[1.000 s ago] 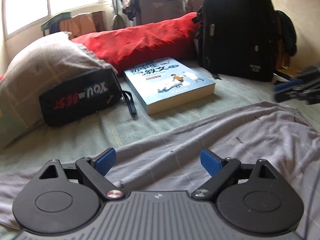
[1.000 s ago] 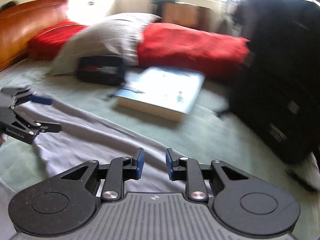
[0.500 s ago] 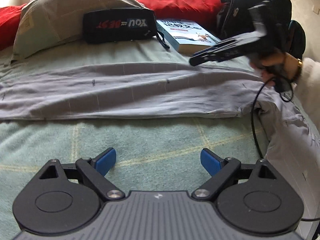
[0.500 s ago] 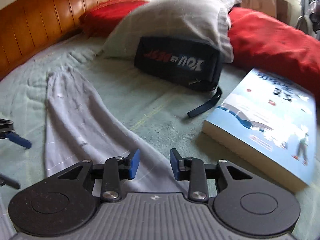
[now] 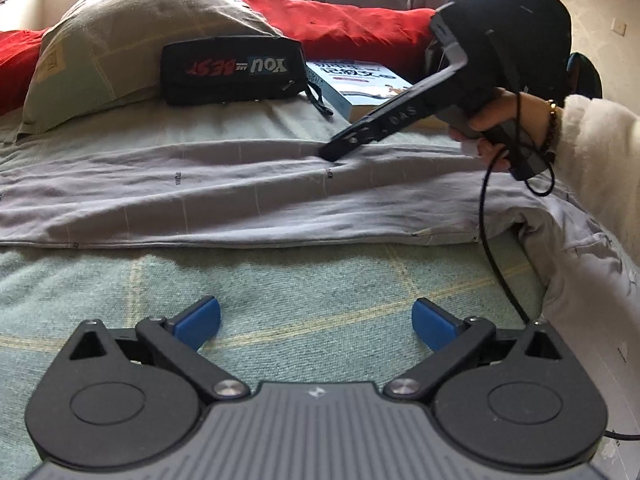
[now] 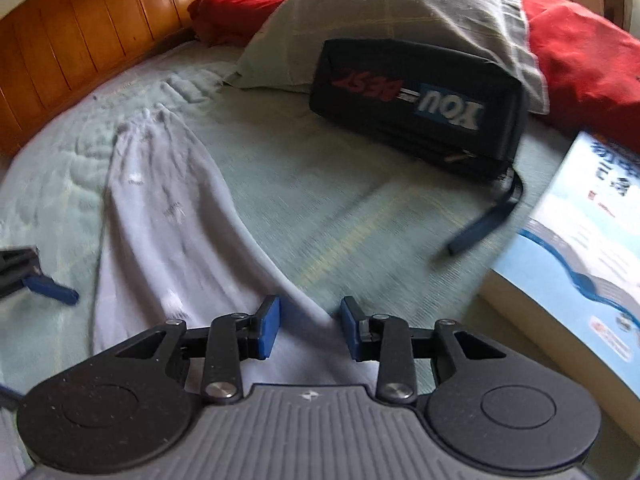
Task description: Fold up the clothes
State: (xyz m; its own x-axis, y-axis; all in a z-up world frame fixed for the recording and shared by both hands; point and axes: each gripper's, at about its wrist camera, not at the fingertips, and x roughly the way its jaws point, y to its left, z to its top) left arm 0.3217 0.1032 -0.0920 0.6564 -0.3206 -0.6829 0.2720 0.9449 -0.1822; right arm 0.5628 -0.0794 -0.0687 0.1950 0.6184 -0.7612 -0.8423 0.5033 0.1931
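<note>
Left tool (image 5: 316,320): jaws wide apart, just opened further, nothing between them, only green bed cover (image 5: 280,292) under the tips. Grey garment (image 5: 240,196) lies flat across the bed ahead of the left tool, its near edge apart from the tips.

Right tool (image 6: 308,328): jaws part-way apart, over the garment's far edge; grey cloth (image 6: 160,240) sits below and between the tips, pads not pressing on it. In the left wrist view the right tool (image 5: 340,148) tips down onto the garment's far edge; contact likely, grip not visible. A hand (image 5: 492,128) in a white sleeve holds it.

Beyond the garment: black pouch (image 5: 232,68), book (image 5: 360,84), grey-green pillow (image 5: 132,28), red pillow (image 5: 352,28). Wooden headboard (image 6: 80,40) far left of the right tool.
</note>
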